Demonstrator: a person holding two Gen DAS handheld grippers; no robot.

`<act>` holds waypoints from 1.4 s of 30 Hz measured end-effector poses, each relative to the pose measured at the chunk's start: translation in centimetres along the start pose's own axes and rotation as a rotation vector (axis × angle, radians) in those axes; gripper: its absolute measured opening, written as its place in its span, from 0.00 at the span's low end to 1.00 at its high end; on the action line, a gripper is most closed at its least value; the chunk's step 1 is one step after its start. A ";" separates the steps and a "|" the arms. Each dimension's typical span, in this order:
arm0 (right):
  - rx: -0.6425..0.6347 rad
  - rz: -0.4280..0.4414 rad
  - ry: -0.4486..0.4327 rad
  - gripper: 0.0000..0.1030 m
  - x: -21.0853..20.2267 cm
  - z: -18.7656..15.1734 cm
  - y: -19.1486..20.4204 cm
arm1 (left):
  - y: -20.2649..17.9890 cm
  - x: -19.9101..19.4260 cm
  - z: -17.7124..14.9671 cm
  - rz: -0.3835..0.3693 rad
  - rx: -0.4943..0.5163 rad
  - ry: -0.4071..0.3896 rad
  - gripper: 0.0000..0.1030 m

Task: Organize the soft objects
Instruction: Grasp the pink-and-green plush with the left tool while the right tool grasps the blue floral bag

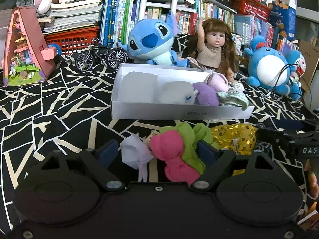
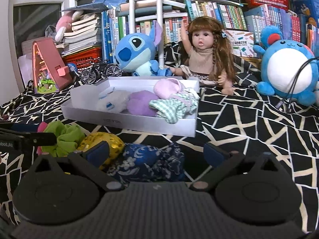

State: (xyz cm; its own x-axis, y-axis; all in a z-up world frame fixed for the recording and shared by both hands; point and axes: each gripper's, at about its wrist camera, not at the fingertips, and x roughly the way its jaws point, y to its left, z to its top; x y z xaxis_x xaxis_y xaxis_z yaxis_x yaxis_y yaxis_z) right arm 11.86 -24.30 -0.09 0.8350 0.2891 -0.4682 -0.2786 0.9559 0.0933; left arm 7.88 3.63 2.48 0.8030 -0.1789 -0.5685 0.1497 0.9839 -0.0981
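pink sock (image 1: 173, 155) sits right up close, bunched between the fingers of the left gripper (image 1: 157, 151), with a green sock (image 1: 190, 139) crumpled against it and a white sock (image 1: 134, 153) just to its left. the jaws stand apart around the bundle; the right pad is buried in the green folds, the left pad clear of the white one, so nothing is pinched that i can see. no telling where one sock ends under the other.

over on the right gripper (image 2: 157, 154), fingers spread wide around a dark blue floral cloth (image 2: 151, 162), pads not touching it, a gold sequin pouch (image 2: 104, 145) just beside its left pad. part of the cloth is hidden beneath the gripper body.

past them, on the black patterned bedspread (image 1: 59, 107), a white box (image 1: 179, 113) holds a white fluffy sock (image 1: 176, 91), a purple sock (image 1: 205, 93), a pale pink sock (image 1: 218, 83) and a green checked cloth (image 1: 233, 98) spilling over the rim. behind it a blue plush (image 1: 151, 41) and a doll (image 1: 214, 45) lean at the books (image 1: 119, 14).
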 end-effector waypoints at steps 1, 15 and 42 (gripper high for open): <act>0.002 -0.004 0.002 1.00 -0.1 -0.1 -0.2 | 0.0 -0.1 0.0 -0.005 -0.003 0.000 0.68; -0.084 -0.003 0.026 0.97 -0.2 -1.0 1.0 | -1.3 -1.4 0.0 -0.044 0.024 -0.017 0.57; -0.104 0.012 0.078 0.97 2.5 -1.4 2.2 | -1.1 1.9 -0.3 -0.074 -0.050 0.064 0.62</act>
State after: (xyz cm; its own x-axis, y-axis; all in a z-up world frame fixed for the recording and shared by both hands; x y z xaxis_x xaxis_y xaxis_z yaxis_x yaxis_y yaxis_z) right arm 12.63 -21.56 -2.32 0.7929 0.2915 -0.5351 -0.3393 0.9406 0.0096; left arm 9.02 2.21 1.28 0.7518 -0.2523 -0.6092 0.1772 0.9672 -0.1819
